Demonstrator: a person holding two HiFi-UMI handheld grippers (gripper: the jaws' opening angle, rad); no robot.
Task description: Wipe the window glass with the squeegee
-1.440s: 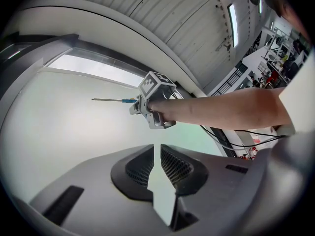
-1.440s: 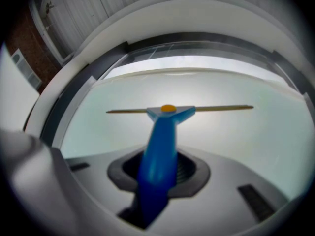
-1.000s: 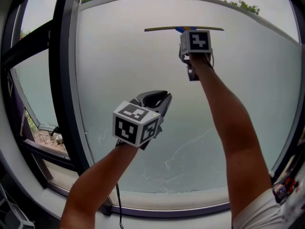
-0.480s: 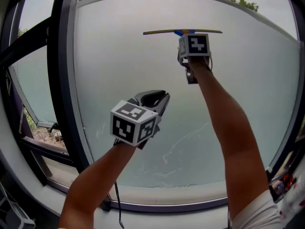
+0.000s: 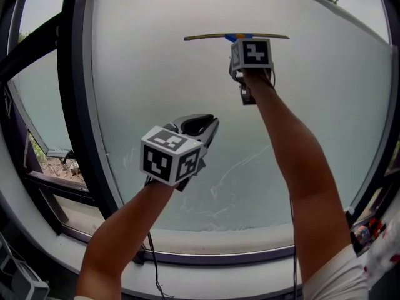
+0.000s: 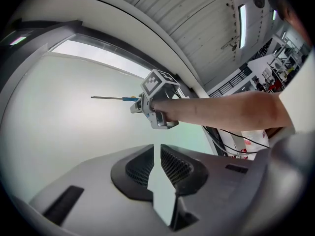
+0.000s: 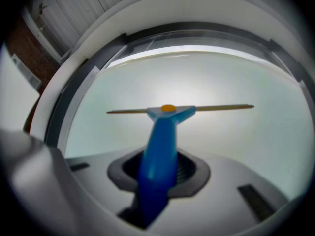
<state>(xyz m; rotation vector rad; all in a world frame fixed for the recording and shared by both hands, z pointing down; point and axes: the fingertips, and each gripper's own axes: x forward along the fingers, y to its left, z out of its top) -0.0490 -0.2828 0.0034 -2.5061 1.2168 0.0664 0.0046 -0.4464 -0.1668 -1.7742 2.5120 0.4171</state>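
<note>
Up at the wide frosted window glass (image 5: 162,86) in its dark frame (image 5: 75,105), my left gripper (image 6: 156,163) hangs low with jaws closed on nothing, while my right gripper (image 7: 158,173), raised higher, clamps the blue plastic handle of the squeegee (image 7: 162,132), whose thin blade runs level across the pane's upper part.

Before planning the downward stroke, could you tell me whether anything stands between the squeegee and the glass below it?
Nothing visible lies on the glass under the squeegee. In the head view the shut left claw hangs below the blade's left end, seemingly held off the glass, so it may need watching.
</note>
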